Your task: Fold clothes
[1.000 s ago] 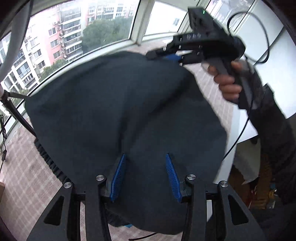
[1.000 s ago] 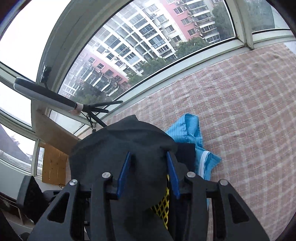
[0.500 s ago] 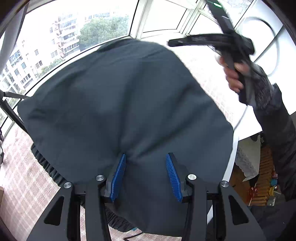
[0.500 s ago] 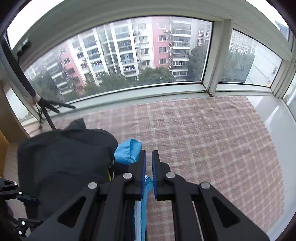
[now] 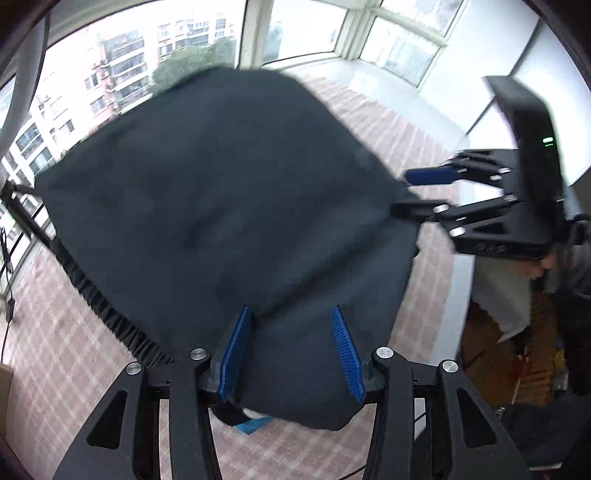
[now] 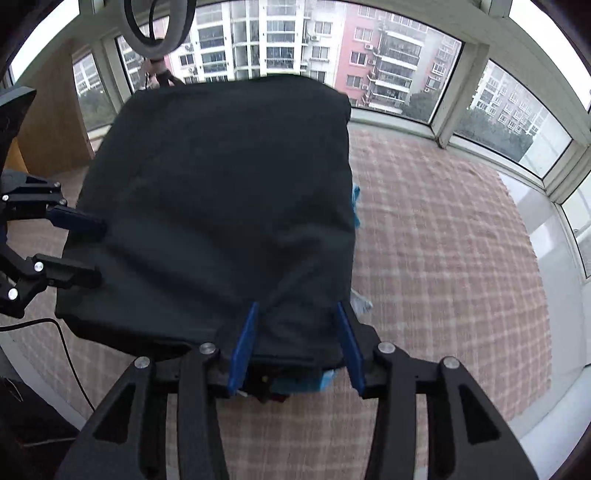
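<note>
A dark grey garment (image 5: 221,192) fills most of both views, spread in a broad folded slab over a light blue garment (image 6: 355,206). In the left wrist view my left gripper (image 5: 291,310) has a thick fold of the dark cloth pinched between its blue pads. It shows again in the right wrist view, where the left gripper (image 6: 98,251) clasps the cloth's left edge. My right gripper (image 6: 297,306) straddles the near right edge with its jaws opening and the cloth between them. Seen from the left, the right gripper (image 5: 400,194) has its upper pad clear of the cloth.
Under the clothes lies a pink checked surface (image 6: 443,240), bordered by a bay of windows (image 6: 406,74). A ring light on a stand (image 6: 159,22) rises at the back left. A black cable (image 6: 70,350) trails at the left edge. A person's sleeve (image 5: 576,266) is at the right.
The right gripper let go of the cloth's far edge, snapped shut empty, swung to the near right edge and opened around it. The left gripper kept its hold.
</note>
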The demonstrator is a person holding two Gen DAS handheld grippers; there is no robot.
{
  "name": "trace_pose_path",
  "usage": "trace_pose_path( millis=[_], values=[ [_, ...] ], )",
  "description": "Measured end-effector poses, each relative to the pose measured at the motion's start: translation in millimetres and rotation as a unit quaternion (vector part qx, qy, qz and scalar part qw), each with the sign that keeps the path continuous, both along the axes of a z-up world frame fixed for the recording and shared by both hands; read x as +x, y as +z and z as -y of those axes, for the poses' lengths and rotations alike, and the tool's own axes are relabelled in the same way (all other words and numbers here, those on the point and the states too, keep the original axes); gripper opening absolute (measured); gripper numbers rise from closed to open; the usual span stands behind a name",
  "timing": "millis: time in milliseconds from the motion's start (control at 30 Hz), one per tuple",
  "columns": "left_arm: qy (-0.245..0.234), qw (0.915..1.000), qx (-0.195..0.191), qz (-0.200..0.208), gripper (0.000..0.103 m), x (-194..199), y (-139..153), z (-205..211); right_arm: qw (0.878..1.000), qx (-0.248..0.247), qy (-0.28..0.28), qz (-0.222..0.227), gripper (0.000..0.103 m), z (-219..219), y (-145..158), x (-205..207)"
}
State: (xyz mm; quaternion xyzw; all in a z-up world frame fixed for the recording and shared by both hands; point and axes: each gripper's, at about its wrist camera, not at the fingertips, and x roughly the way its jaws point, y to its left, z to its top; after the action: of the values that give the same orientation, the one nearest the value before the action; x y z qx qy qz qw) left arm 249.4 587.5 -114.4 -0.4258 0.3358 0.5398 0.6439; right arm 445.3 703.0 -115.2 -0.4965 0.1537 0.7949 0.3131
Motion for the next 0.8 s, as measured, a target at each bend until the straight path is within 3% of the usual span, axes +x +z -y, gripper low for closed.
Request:
trace_pose_path(
  millis=[100, 167, 233, 367, 567, 667, 800],
  values=[
    [0.052, 0.9982, 0.029, -0.004, 0.048, -20.9, 17.0, 17.7, 0.997, -0.001, -0.039, -0.061, 0.044, 6.2, 33.5, 18.3],
    [0.089, 0.9948, 0.049, -0.011, 0.060, -35.7, 29.0, 31.0, 0.993, 0.021, -0.058, -0.102, 0.065, 18.0, 56.5, 20.7],
    [0.118, 0.9909, 0.060, -0.024, 0.066, -45.7, 37.9, 46.6, 0.988, 0.047, -0.071, -0.132, 0.071, 32.8, 70.9, 17.3],
    [0.165, 0.9828, 0.074, -0.039, 0.075, -53.5, 50.4, 80.3, 0.978, 0.070, -0.093, -0.171, 0.072, 63.7, 80.4, 1.8],
    [0.227, 0.9699, 0.087, -0.009, 0.075, -58.3, 57.5, 140.6, 0.978, 0.073, -0.098, -0.168, 0.072, 110.3, 72.3, -28.0],
    [0.249, 0.9641, 0.089, -0.026, 0.075, -66.8, 63.0, 170.5, 0.978, 0.112, -0.099, -0.143, 0.072, 147.8, 69.7, -36.7],
    [0.259, 0.9609, 0.081, -0.055, 0.075, -71.8, 63.3, 191.9, 0.978, 0.108, -0.110, -0.142, 0.072, 180.5, 74.4, -35.1]
  ],
)
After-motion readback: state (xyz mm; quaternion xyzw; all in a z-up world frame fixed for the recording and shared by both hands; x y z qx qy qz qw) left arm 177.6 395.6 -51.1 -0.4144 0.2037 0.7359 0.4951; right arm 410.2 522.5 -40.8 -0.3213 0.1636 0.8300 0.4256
